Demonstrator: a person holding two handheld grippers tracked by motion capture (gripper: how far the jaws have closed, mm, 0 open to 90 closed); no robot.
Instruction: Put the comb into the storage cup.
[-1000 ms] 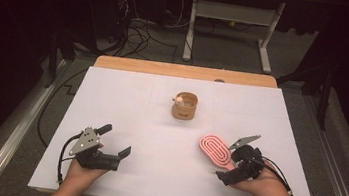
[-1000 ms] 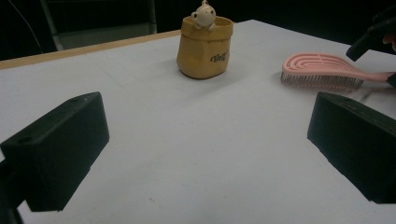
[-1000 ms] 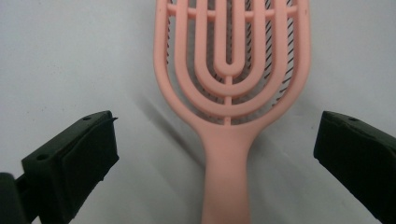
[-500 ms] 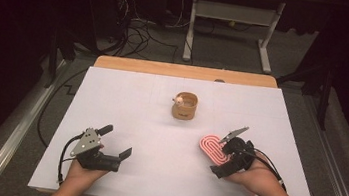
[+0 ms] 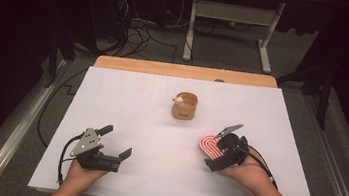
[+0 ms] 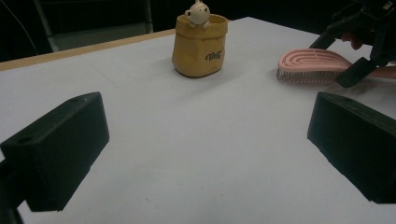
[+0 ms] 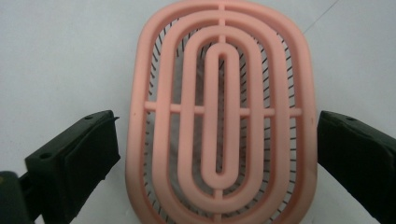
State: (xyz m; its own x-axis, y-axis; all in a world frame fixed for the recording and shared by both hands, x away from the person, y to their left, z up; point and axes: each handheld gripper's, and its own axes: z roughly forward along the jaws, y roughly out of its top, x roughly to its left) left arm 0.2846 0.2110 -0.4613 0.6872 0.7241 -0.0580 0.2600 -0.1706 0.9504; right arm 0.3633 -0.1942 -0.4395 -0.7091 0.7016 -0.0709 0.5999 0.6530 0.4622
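left gripper view: "coca-cola"-style script is seen on tan pouch (image 6: 200,44). white table sheet (image 5: 159,126), dark room. pink brush (image 7: 219,112) is straddled by released right gripper (image 7: 217,154); left gripper (image 6: 205,149) released, nothing held.

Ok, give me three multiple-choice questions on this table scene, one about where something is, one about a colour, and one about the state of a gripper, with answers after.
1. Where does the yellow pouch stand?
A. Toward the far middle of the white table
B. Beside the left gripper
C. Off the table

2. What colour is the brush?
A. Blue
B. Pink
C. Green

3. How is the right gripper set?
A. Shut on the pouch
B. Shut, away from everything
C. Open, a jaw on each side of the brush

Answers: 1 A, the high view shows the pouch standing alone toward the far edge. 2 B, its ribs are pink in the right gripper view. 3 C, the black jaws flank the brush with a gap on both sides.
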